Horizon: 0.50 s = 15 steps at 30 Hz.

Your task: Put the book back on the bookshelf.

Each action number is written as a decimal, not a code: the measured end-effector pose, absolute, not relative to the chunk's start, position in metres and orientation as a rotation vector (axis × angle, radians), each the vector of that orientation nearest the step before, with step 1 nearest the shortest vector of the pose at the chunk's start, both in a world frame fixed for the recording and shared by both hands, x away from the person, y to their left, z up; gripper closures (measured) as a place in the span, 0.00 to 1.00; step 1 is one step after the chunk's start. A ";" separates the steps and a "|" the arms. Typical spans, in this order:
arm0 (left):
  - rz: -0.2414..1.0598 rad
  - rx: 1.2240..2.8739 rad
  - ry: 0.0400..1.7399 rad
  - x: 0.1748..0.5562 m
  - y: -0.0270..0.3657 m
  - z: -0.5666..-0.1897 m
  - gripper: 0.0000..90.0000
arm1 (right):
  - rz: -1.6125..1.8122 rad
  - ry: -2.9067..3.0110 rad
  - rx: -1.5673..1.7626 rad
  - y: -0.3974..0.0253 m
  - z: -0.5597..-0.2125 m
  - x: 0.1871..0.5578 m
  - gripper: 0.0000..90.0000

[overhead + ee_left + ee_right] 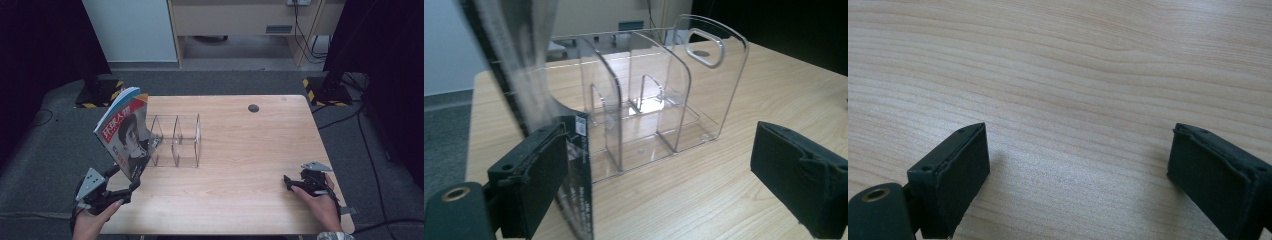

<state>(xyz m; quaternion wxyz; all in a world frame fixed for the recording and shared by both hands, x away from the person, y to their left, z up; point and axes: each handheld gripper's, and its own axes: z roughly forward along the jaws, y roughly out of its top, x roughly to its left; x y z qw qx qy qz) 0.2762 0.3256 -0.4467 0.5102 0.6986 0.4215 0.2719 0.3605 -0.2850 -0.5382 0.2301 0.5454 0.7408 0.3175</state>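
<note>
Left gripper (125, 186) open beside magazine (125, 132); bare table (250, 150) rightward.

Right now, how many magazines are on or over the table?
1. The magazine stands tilted at the table's left edge, against the left end of the clear acrylic file organizer, beside the left gripper. None visible inside the organizer's slots.

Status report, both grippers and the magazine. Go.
Left gripper open, magazine tilted against one finger. Right gripper open on table. Clear organizer behind magazine.
</note>
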 end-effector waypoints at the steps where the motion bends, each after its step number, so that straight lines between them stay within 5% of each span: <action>1: 0.648 1.680 1.012 0.277 0.323 -0.446 0.09 | 0.874 2.038 1.501 -0.285 -0.538 0.361 0.11; 15: 0.587 1.726 0.968 0.295 0.294 -0.443 0.09 | 0.873 2.040 1.499 -0.285 -0.538 0.361 0.11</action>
